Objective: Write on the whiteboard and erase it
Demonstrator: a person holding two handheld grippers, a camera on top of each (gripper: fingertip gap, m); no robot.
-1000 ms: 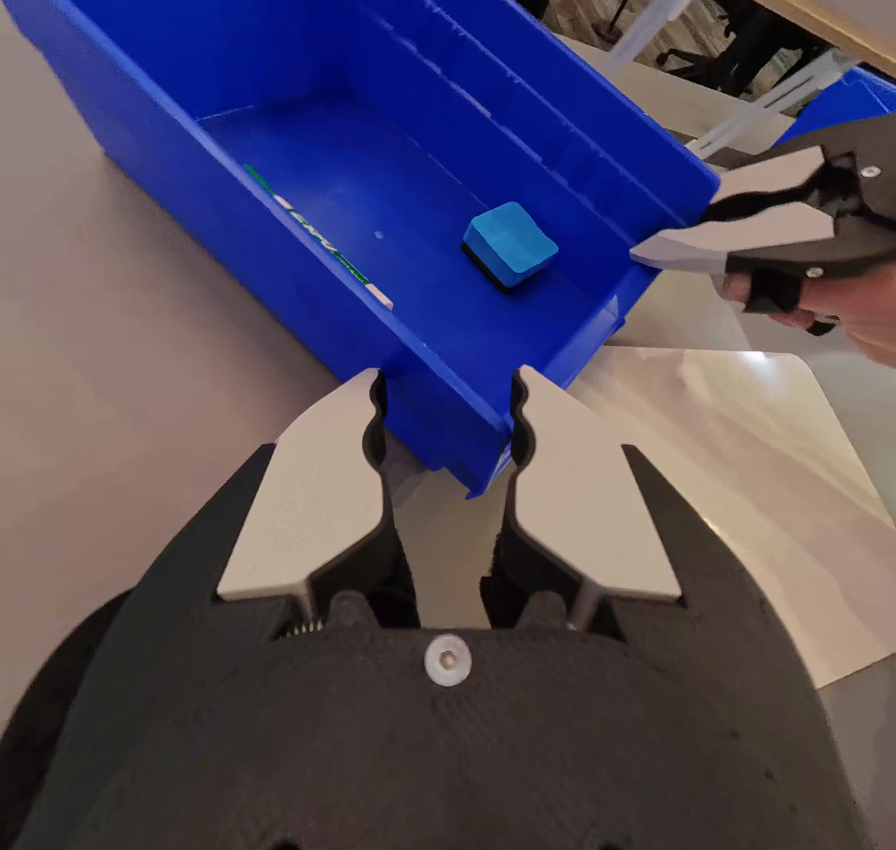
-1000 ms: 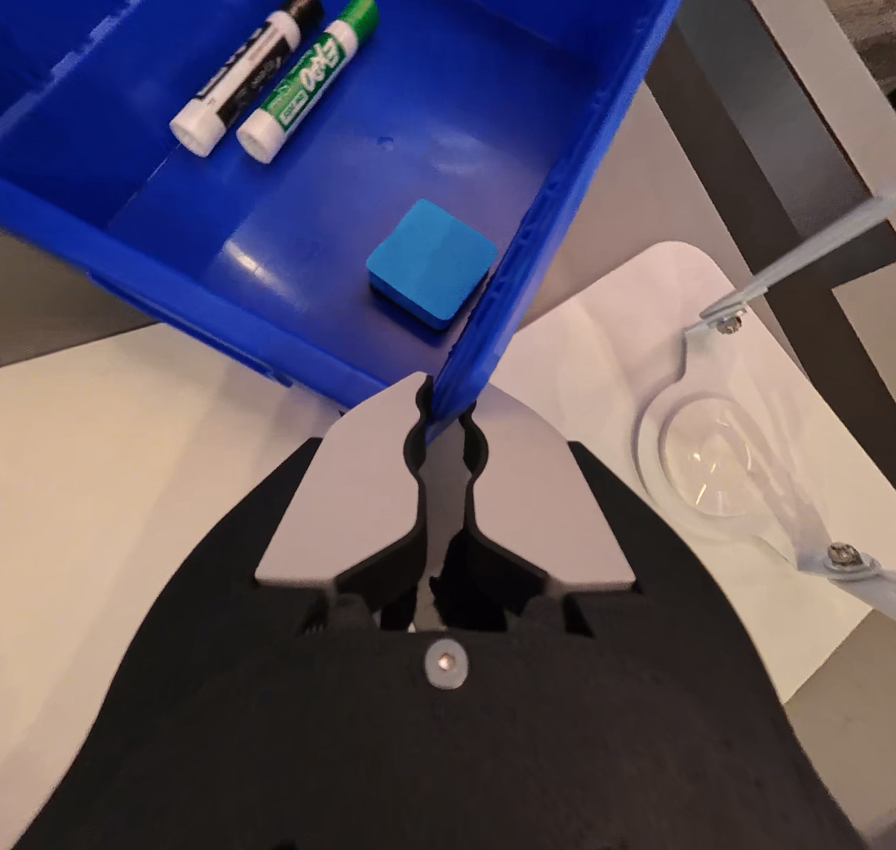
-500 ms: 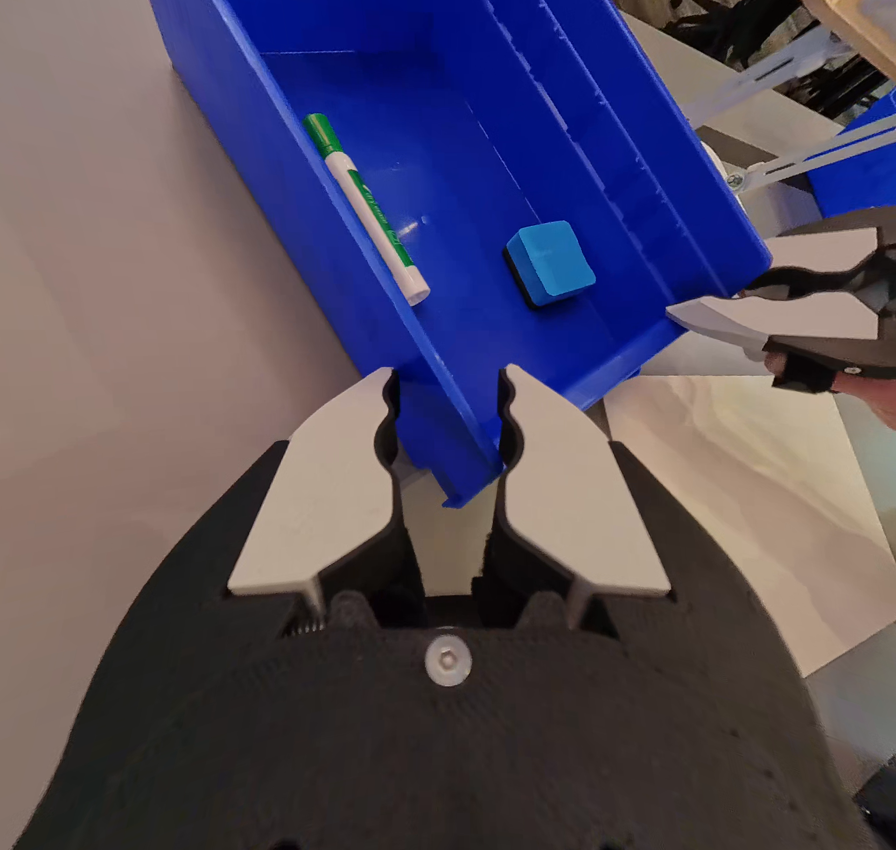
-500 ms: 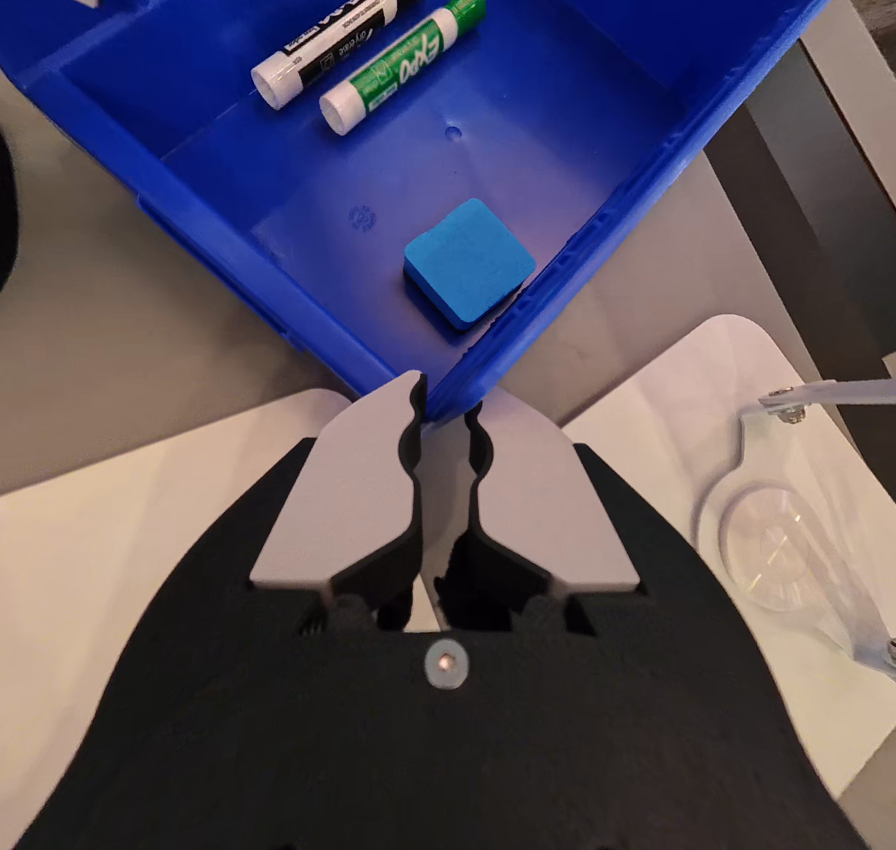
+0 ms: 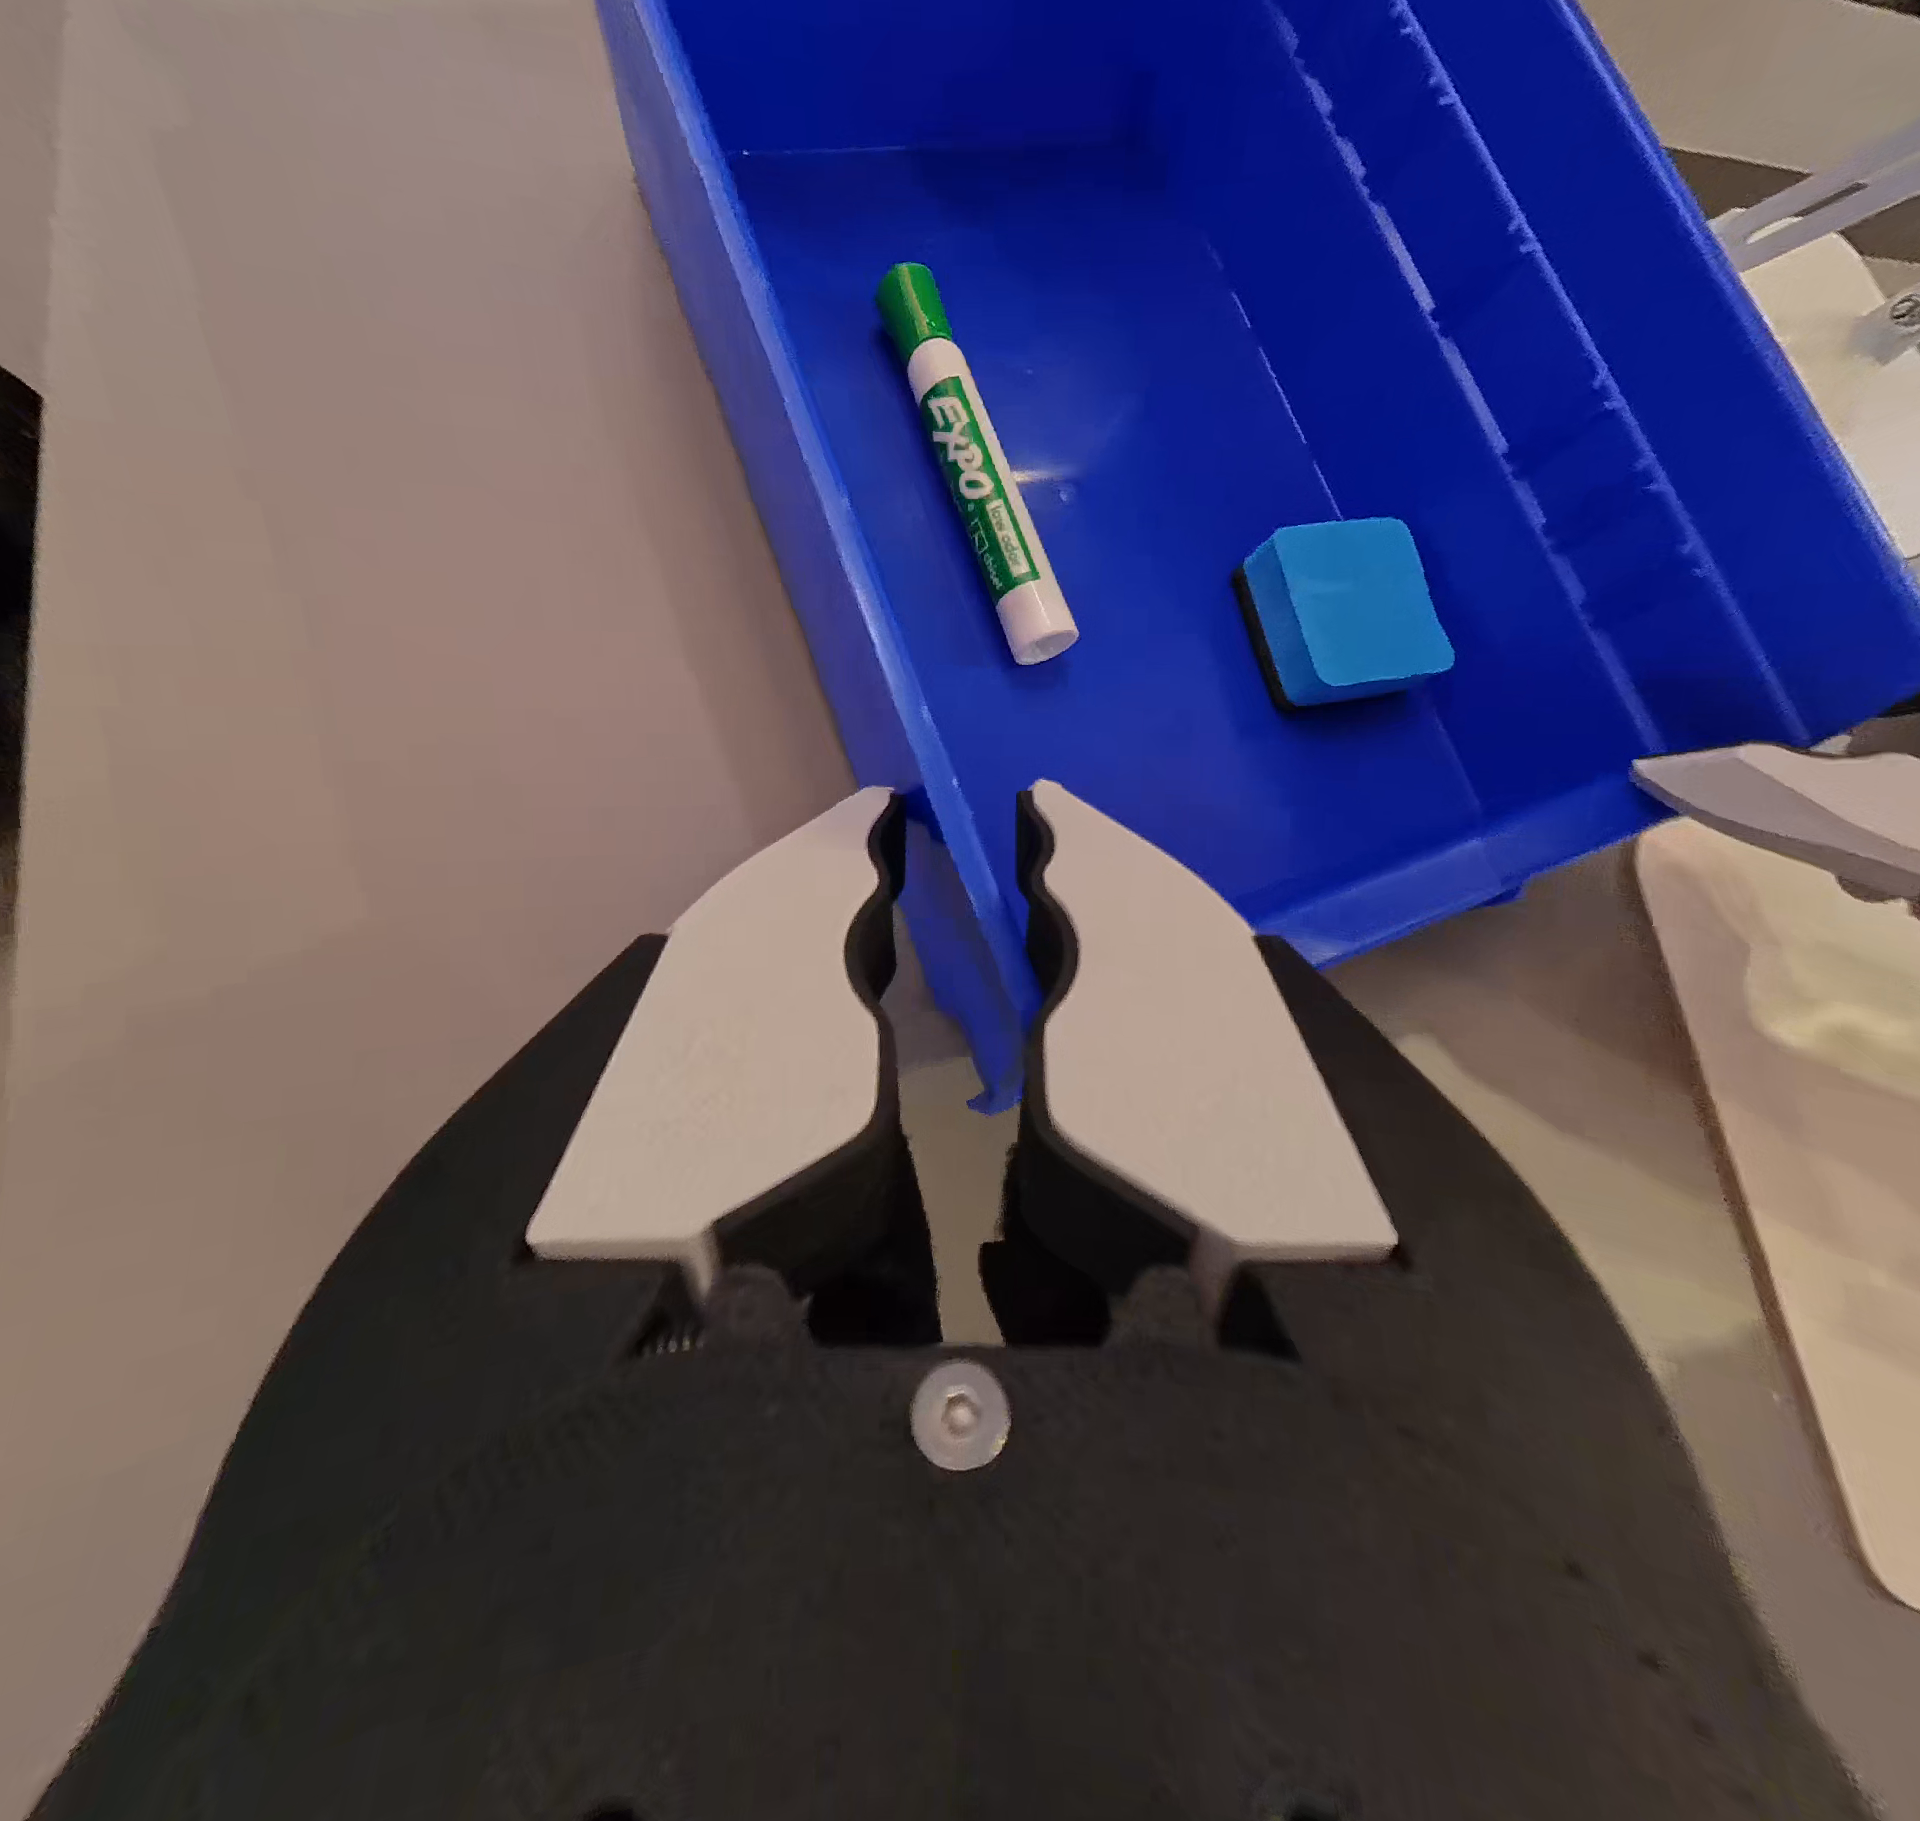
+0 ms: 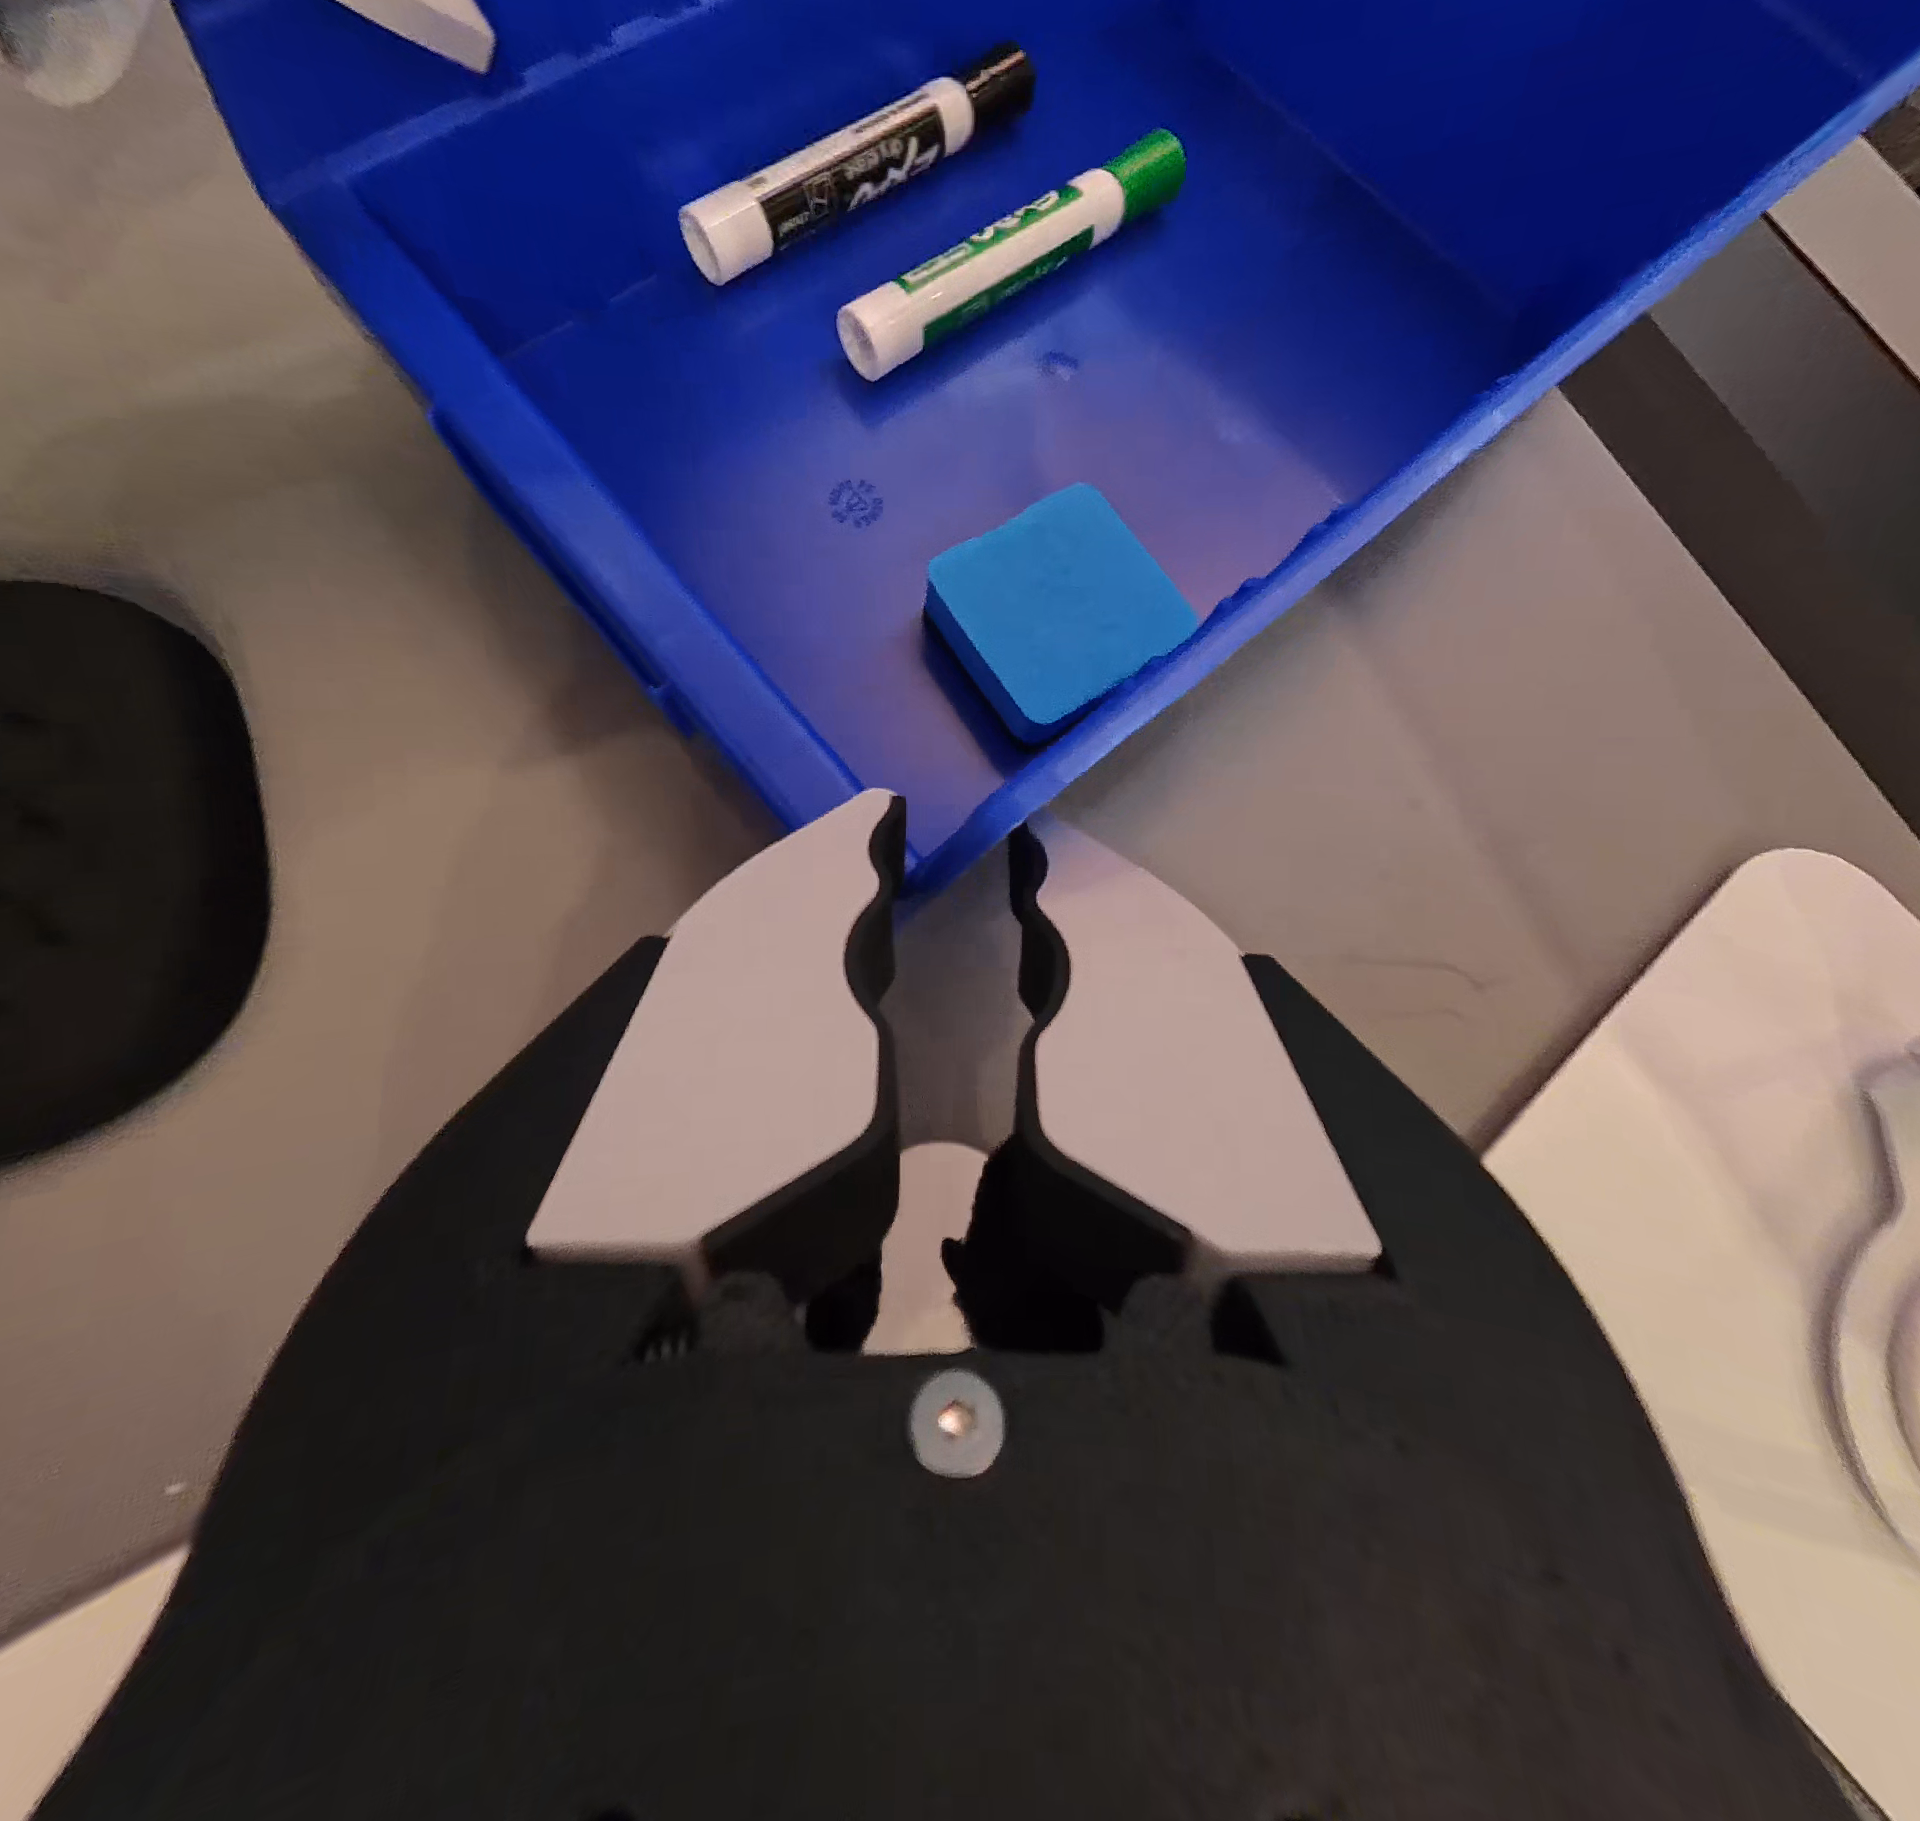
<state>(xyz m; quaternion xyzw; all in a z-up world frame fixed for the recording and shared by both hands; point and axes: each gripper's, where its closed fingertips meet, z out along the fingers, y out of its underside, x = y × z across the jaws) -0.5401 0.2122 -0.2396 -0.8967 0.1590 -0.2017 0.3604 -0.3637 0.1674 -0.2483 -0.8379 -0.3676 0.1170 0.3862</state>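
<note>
A blue bin [image 6: 582, 566] sits on the table [image 5: 364, 628]. The left claw [image 5: 961, 805] pinches the bin's side wall near a corner. The right claw [image 6: 956, 826] is at another corner, but it probably isn't squeezing. Inside lie a green marker [image 6: 1008, 254], a black marker [image 6: 852, 166] and a blue eraser [image 6: 1060, 608]. The whiteboard [image 6: 1714, 1096] lies by the table's edge.

A capped green-and-white dry-erase marker [image 6: 1008, 254] and a capped black-and-white marker [image 6: 857, 166] lie side by side on the floor of a blue plastic bin [image 6: 623, 566]. A square blue foam eraser [image 6: 1060, 608] lies flat near the bin's corner. A white whiteboard [image 5: 1808, 1096] lies beside the bin.
</note>
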